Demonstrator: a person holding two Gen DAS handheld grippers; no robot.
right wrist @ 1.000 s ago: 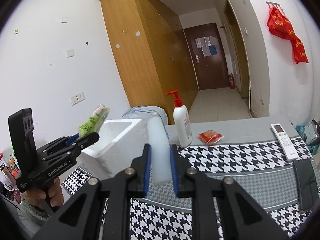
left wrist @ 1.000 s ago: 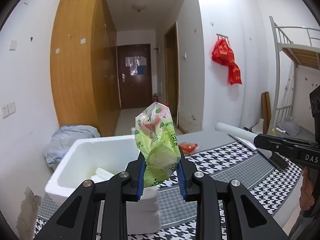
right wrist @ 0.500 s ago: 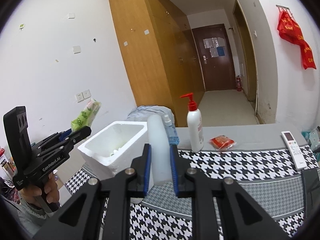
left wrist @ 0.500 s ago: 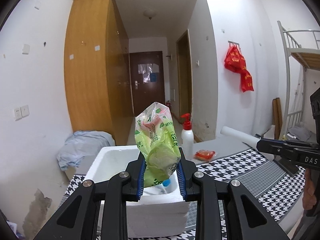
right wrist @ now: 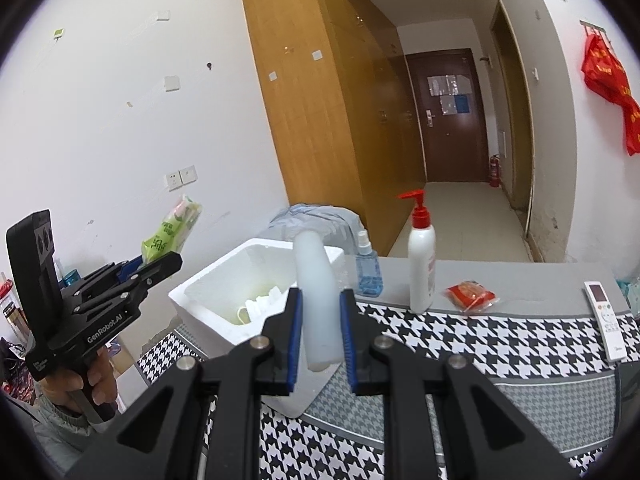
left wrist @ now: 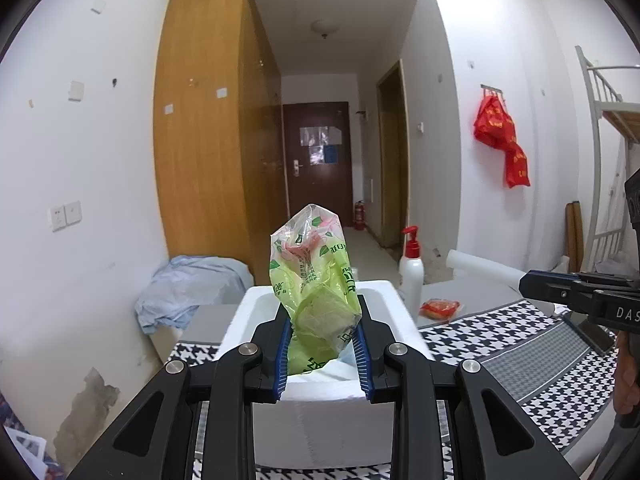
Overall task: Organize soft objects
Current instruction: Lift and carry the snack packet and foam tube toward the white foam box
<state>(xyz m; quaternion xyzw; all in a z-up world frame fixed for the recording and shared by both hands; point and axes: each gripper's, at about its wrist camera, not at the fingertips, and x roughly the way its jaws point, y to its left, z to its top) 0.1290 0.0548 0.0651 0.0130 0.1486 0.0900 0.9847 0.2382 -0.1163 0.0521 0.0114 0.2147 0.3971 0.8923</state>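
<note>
My left gripper (left wrist: pixel 322 350) is shut on a green plastic bag (left wrist: pixel 314 280) and holds it upright just in front of the white foam box (left wrist: pixel 404 316). In the right wrist view the left gripper (right wrist: pixel 154 268) with the bag (right wrist: pixel 170 228) is left of the box (right wrist: pixel 208 296). My right gripper (right wrist: pixel 319 344) is shut on a white foam roll (right wrist: pixel 318 296), held upright beside the box's near right corner. White pieces lie inside the box.
On the houndstooth table (right wrist: pixel 460 344) stand a white pump bottle (right wrist: pixel 422 264), a blue spray bottle (right wrist: pixel 368 268), a red packet (right wrist: pixel 470 292) and a remote (right wrist: pixel 604 316). A blue cloth heap (left wrist: pixel 188 284) lies behind the box. A wooden wardrobe (left wrist: pixel 208 140) stands beyond.
The left gripper with the bag has swung so the box now sits straight ahead. The right gripper with the roll has moved closer to the box.
</note>
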